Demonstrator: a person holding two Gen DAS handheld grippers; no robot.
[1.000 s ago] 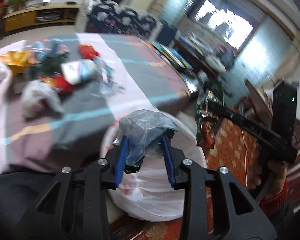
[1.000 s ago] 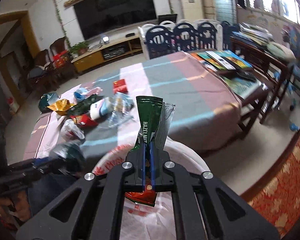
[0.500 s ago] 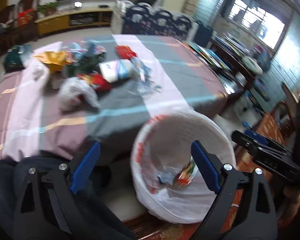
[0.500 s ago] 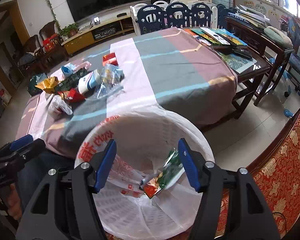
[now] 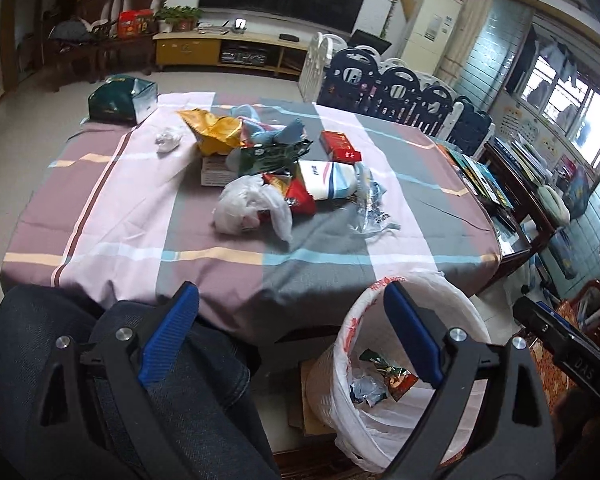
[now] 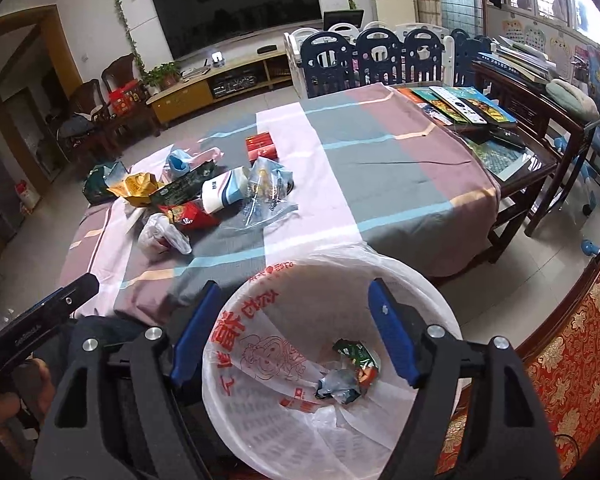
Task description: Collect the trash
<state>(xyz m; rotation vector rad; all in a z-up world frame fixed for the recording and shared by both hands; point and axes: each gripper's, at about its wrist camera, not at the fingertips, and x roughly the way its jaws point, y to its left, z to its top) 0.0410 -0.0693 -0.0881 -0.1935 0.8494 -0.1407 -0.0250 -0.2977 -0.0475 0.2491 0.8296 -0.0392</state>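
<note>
Hovering over the lined bin (image 6: 332,376), your right gripper (image 6: 296,328) is opening, empty; left gripper (image 5: 292,328) gapes empty. Beyond the bin, the white plastic bag (image 5: 248,208) on the table (image 5: 120,232): light, floppy, slippery; pinch a bunched fold.

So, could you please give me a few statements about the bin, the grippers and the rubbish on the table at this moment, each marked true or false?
1. The white bin is lined with a plastic bag and holds a few wrappers. True.
2. The right gripper is clamped on a green wrapper. False: its jaws are opening and nothing is between them.
3. A pile of rubbish lies on the striped tablecloth. True.
4. The left gripper holds a crumpled plastic bag. False: its jaws stand wide open and empty.
5. The red box lies inside the bin. False: it is on the table, at the far edge of the pile.
</note>
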